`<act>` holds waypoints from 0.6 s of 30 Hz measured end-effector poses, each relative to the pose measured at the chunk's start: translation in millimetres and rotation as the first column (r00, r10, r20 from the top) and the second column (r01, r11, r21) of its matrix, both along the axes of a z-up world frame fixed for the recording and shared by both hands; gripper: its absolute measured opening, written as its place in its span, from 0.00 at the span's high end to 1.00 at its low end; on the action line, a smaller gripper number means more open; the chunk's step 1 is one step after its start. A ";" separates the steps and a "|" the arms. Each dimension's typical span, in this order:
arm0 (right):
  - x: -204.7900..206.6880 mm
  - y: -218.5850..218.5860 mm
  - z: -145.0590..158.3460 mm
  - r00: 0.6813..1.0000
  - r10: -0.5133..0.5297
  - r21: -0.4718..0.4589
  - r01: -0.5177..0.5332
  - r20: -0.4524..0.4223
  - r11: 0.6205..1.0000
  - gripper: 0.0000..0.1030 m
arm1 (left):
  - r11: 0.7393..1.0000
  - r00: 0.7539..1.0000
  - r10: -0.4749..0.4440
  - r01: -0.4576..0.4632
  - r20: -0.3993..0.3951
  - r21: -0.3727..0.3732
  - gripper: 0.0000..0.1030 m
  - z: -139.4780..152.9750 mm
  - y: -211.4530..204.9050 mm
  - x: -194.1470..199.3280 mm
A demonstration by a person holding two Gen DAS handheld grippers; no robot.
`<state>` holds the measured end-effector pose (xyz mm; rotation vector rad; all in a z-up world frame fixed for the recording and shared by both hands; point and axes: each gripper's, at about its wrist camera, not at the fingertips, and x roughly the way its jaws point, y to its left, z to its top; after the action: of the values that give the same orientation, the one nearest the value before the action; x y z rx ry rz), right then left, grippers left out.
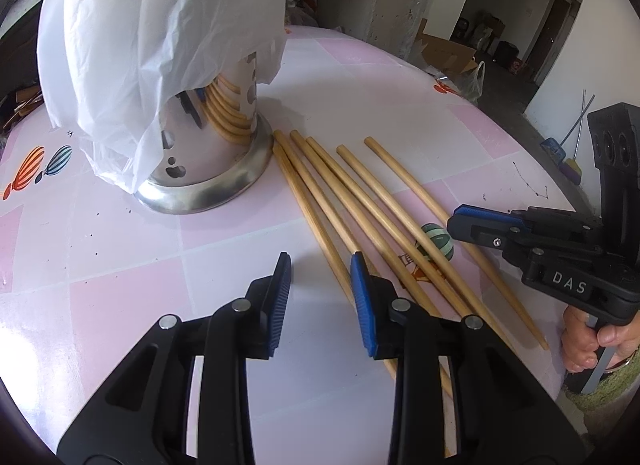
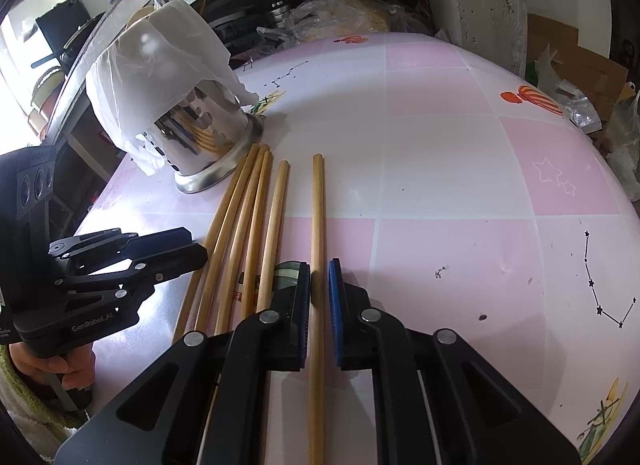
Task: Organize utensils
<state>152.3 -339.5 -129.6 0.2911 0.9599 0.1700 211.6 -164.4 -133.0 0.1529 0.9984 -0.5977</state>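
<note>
A: The right hand-held gripper, low in the right wrist frame, has its jaws drawn narrow around the rightmost chopstick. The blue pads sit just beside the wood; whether they press on it yet, the frame does not settle.

B: And the left hand-held gripper?

A: Partly open, empty, bottom centre of its own frame. One pad hangs over the leftmost sticks of the loose chopsticks; nothing lies between the jaws.

B: How should the chopstick handle?

A: Likely light, stiff and smooth, so it may roll or swing in a pinch. The right jaws straddle it at about mid-length, which should balance it; a grip near the thin end would tip.

B: Where do things lie beyond the jaws?

A: Five sticks fan out on the pink counter, thick ends toward the steel utensil holder at upper left, the nearest ones touching its base. A white plastic bag drapes over the holder, with more chopsticks inside.
</note>
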 end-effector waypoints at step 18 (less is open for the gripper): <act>-12.8 3.6 3.4 1.000 -0.018 -0.052 0.016 -0.022 0.999 0.93 | 0.994 0.999 0.035 -0.033 -0.015 0.109 0.94 4.3 14.3 -8.9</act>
<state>139.5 -336.0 -126.3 0.2539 0.9824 0.1263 202.8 -150.1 -128.6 0.2265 1.0484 -0.5145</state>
